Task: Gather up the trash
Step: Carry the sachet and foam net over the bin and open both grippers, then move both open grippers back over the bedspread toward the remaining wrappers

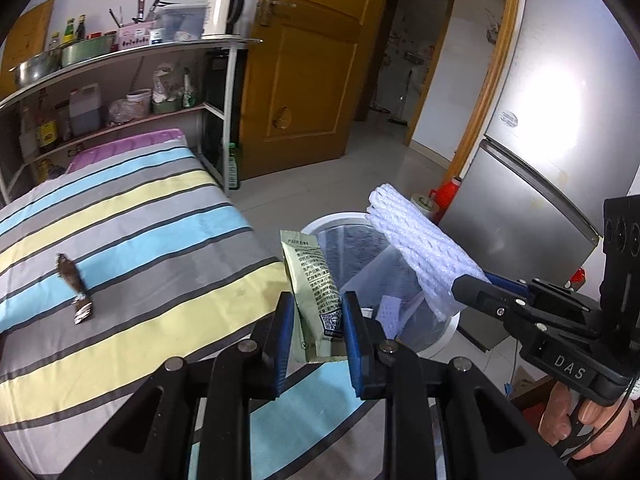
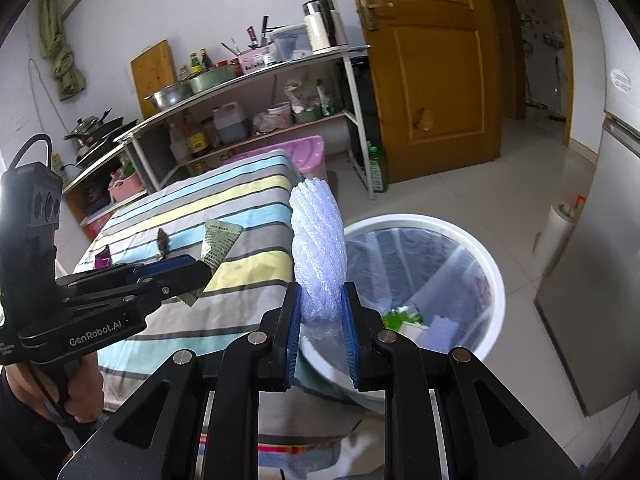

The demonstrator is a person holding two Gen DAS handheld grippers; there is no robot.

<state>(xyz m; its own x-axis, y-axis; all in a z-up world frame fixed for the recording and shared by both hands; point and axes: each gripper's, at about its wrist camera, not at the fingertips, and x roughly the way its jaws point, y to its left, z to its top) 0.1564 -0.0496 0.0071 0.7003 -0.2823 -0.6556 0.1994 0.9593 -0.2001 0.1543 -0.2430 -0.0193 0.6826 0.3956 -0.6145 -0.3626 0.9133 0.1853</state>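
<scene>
My left gripper [image 1: 318, 312] is shut on a green snack packet [image 1: 312, 280], held at the table's edge beside the bin; it also shows in the right wrist view [image 2: 219, 244]. My right gripper [image 2: 320, 312] is shut on a white foam net sleeve [image 2: 318, 248], held over the near rim of the white bin [image 2: 490, 272]. The sleeve [image 1: 416, 248] hangs over the bin [image 1: 344, 218] in the left wrist view. A brown wrapper [image 1: 74, 284] lies on the striped tablecloth [image 1: 160, 248]. A purple wrapper [image 2: 102, 258] lies near the table's left edge.
The bin has a clear liner and holds several scraps [image 2: 424, 324]. A metal shelf [image 1: 120, 92] with pots and bottles stands behind the table. A grey fridge [image 1: 560, 128] stands right of the bin. A wooden door [image 1: 308, 60] is open to a hallway.
</scene>
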